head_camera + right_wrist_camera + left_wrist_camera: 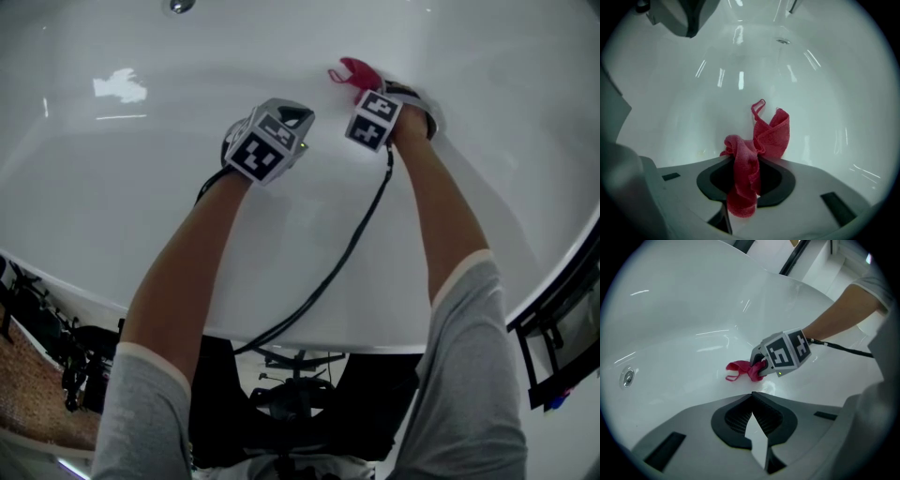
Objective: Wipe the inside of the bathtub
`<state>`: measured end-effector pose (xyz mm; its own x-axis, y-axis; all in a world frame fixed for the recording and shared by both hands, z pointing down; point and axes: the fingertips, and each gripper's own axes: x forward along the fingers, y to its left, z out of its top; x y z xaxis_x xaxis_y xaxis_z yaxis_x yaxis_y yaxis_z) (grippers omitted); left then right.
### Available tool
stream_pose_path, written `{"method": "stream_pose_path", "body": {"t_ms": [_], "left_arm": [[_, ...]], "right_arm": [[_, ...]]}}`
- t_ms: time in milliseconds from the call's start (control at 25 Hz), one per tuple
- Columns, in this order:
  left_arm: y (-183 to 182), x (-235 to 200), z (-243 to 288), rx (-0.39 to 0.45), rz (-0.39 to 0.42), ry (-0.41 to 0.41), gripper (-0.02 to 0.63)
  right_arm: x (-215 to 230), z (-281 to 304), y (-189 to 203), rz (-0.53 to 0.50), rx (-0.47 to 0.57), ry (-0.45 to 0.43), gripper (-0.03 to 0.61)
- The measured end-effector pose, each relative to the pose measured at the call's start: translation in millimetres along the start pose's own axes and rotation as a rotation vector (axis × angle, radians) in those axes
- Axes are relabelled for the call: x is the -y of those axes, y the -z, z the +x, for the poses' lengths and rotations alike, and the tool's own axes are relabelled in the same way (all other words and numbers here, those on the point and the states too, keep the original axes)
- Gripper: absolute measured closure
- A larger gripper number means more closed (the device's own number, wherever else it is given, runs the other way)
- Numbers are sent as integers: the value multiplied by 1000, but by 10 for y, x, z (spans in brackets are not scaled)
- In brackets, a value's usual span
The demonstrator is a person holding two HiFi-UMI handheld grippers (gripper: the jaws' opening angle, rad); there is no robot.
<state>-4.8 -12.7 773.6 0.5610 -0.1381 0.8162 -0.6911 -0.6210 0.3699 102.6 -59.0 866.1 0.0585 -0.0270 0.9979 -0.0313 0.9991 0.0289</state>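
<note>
Right gripper view: a crumpled red terry cloth (771,133) is shown clamped in the right gripper (746,185), projecting ahead against the glossy white bathtub wall (670,93), while the left gripper (752,395) is held closed, empty, just beside it.

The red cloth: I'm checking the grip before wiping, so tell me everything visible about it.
The red terry-like cloth is crumpled and folded, with a thin loop at one corner. Its bunched middle is pinched between the fingers of the right gripper; the free end fans out ahead toward the white glossy bathtub wall, close to it, though contact is unclear. Nothing else touches it.
</note>
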Motion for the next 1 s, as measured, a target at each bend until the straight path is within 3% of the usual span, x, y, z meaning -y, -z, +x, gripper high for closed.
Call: {"method": "stream_pose_path", "body": {"t_ms": [160, 280, 720, 880, 1000], "left_arm": [[7, -68, 20, 6, -25, -11, 609], [63, -97, 28, -3, -33, -9, 609], [53, -153, 6, -3, -44, -27, 609], [91, -186, -3, -4, -59, -36, 609], [69, -172, -1, -3, -57, -44, 609]], "right_arm": [[206, -49, -63, 49, 1, 38, 472], [51, 16, -136, 36, 27, 48, 477], [-1048, -80, -482, -150, 73, -155, 477], [-1029, -66, -500, -150, 119, -189, 476], [-725, -73, -437, -119, 136, -138, 476]]}}
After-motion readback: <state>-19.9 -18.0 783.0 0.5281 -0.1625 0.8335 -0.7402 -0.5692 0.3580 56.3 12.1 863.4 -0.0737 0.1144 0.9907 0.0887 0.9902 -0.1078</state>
